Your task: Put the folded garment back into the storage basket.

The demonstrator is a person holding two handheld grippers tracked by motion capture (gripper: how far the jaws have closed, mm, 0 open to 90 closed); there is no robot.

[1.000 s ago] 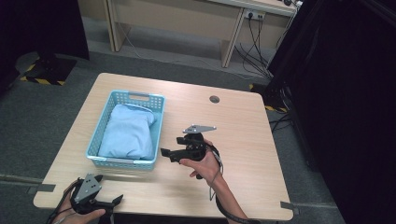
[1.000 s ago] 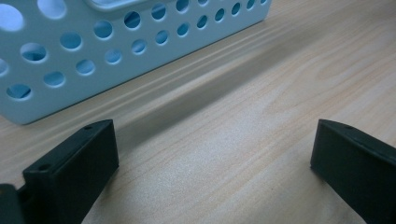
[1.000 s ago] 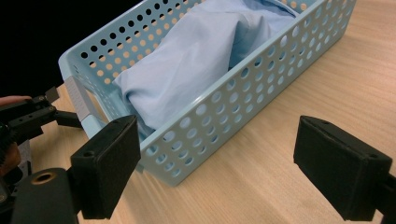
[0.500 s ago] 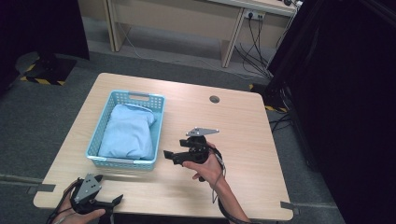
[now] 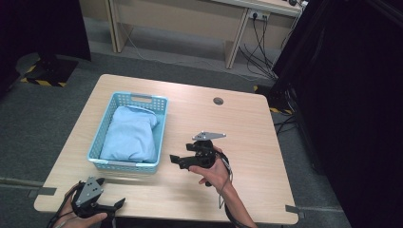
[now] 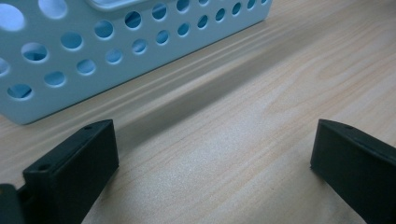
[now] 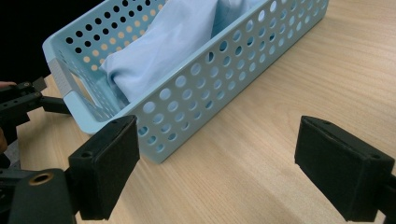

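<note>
A light blue perforated plastic basket (image 5: 127, 133) stands on the left half of the wooden desk (image 5: 247, 128), its long side running away from the person. A folded pale blue cloth (image 5: 129, 135) lies inside it and covers most of the floor of the basket. In the right gripper view the cloth (image 7: 173, 42) bulges up between the holed walls of the basket (image 7: 196, 88), below the rim.

The right tool (image 5: 177, 160) is held above the desk just to the right of the basket's near corner, its jaws pointing left toward the basket wall. The jaws stand wide apart with nothing between them; in the right gripper view, bare desk wood shows in the gap and the basket's side wall lies just beyond the left jaw, not touching it. The grey three-cornered plate sits on top of this tool, and a cable trails down along the person's forearm.

The left tool (image 5: 119, 203) sits at the near left edge of the desk, in front of the basket's short near wall and apart from it. Its jaws are also spread wide and hold nothing; the left gripper view shows bare desk between them, with the basket's wall (image 6: 93, 51) close ahead at upper left.

A small dark round grommet (image 5: 218, 100) is set in the desk near its far edge, well apart from both tools.
</note>
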